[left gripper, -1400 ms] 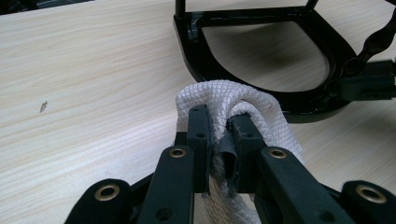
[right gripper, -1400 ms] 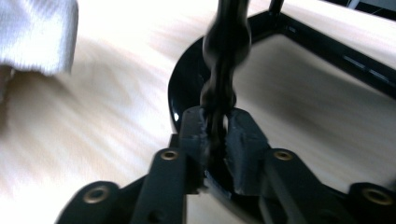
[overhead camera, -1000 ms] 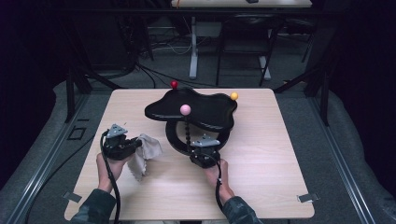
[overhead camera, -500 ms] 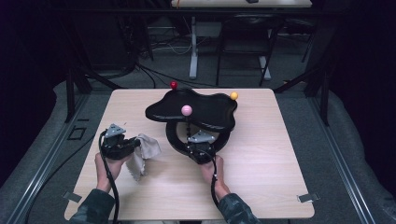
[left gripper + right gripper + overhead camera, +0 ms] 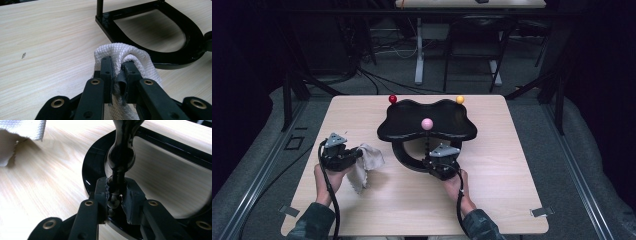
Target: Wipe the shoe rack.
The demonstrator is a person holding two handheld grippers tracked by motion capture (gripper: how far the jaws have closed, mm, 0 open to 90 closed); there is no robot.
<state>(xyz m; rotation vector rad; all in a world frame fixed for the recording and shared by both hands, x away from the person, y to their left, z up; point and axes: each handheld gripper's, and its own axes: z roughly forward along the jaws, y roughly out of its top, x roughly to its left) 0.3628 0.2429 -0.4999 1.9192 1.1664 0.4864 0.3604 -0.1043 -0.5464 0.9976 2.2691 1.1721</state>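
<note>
High view: fixed above the person's edge of the pale wooden table [image 5: 512,200], facing forward and down, far enough to take in all four sides. Left gripper view: low, close, looking along its jaws over a white waffle-weave cloth [image 5: 130,53] toward the glossy black curved stand base [image 5: 175,57]. Right gripper view: closer, at the base's edge [image 5: 92,167]. All three share cloth and base.

Stand [image 5: 427,125]: glossy black, knobs pink, red and yellow. Cloth [image 5: 130,53]: white, diamond-weave pattern. Table [image 5: 512,200]: pale wood grain. Both grippers' jaws: matte black.
</note>
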